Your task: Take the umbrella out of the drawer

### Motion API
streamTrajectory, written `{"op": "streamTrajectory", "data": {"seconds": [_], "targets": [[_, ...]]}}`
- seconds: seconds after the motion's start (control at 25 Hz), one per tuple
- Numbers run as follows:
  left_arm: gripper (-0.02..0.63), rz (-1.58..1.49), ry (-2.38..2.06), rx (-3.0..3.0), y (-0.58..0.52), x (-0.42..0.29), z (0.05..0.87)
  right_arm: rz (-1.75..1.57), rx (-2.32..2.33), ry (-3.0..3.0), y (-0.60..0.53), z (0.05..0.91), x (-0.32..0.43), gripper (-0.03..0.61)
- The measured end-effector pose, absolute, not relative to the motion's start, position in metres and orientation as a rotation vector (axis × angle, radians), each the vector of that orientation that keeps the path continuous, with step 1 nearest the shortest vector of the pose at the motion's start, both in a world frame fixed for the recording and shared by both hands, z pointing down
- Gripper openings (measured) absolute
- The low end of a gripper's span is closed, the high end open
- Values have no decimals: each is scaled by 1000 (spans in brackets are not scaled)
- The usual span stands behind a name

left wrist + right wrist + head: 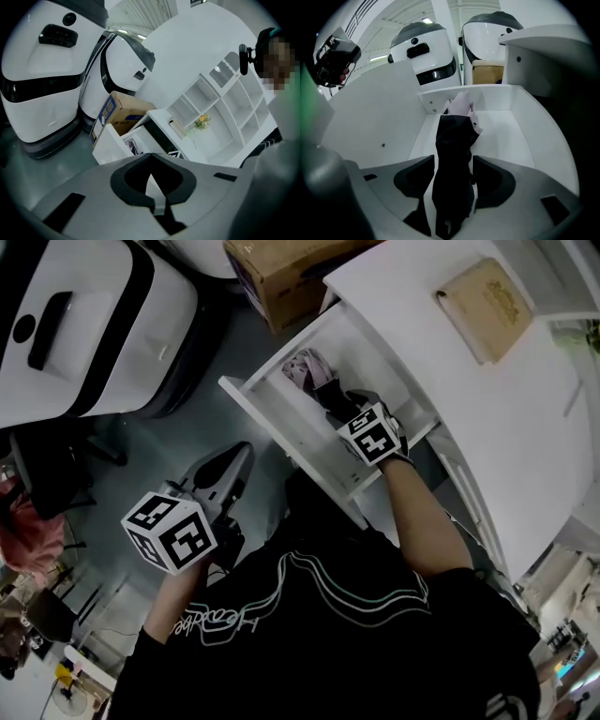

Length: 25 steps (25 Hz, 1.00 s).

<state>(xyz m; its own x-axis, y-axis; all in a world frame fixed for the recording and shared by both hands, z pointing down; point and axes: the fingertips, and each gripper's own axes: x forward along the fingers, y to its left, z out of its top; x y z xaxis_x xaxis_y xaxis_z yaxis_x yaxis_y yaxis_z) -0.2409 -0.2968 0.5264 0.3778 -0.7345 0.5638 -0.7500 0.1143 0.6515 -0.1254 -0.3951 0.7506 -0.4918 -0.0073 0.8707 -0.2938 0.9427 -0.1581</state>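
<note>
The white drawer (251, 401) stands pulled open under the desk. In it lies the folded umbrella (330, 392), black near me and pale pink at its far end. My right gripper (351, 407) reaches down into the drawer. In the right gripper view its jaws (453, 158) stand open on either side of the umbrella's black part (454, 131), which fills most of the gap. My left gripper (240, 452) hangs over the grey floor to the left of the drawer, shut and empty. The left gripper view (150, 155) shows the drawer (110, 140) from outside.
A cardboard box (281, 268) stands just beyond the drawer. Large white and black machines (75, 324) stand on the floor at the left. A wooden board (487, 306) lies on the white desk top (525, 427). White shelves with a small flower (202, 121) stand behind the desk.
</note>
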Motion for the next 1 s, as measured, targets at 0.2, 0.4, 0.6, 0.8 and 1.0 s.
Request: {"op": "streamTrajectory", "data": {"seconds": [0.2,0.4,0.6,0.8,1.0], "targets": [[20,13,-1354,1588,-298,-246,532,308,197,-2013,-397,769,-132,238],[20,4,-1370,1567,-297,-252,536,238,187,-1964,-398,779,-133,238],[20,-13,-1377,1560,-294,-255,539,243,177,-1934,-398,780,-134,235],[20,-7,-1365,1567,-296,-251,535,242,180,-1908,-399,779,-132,218],[20,-10,-1358,1587,-291,-250,531,242,184,-1897,-399,775,-132,210]]}}
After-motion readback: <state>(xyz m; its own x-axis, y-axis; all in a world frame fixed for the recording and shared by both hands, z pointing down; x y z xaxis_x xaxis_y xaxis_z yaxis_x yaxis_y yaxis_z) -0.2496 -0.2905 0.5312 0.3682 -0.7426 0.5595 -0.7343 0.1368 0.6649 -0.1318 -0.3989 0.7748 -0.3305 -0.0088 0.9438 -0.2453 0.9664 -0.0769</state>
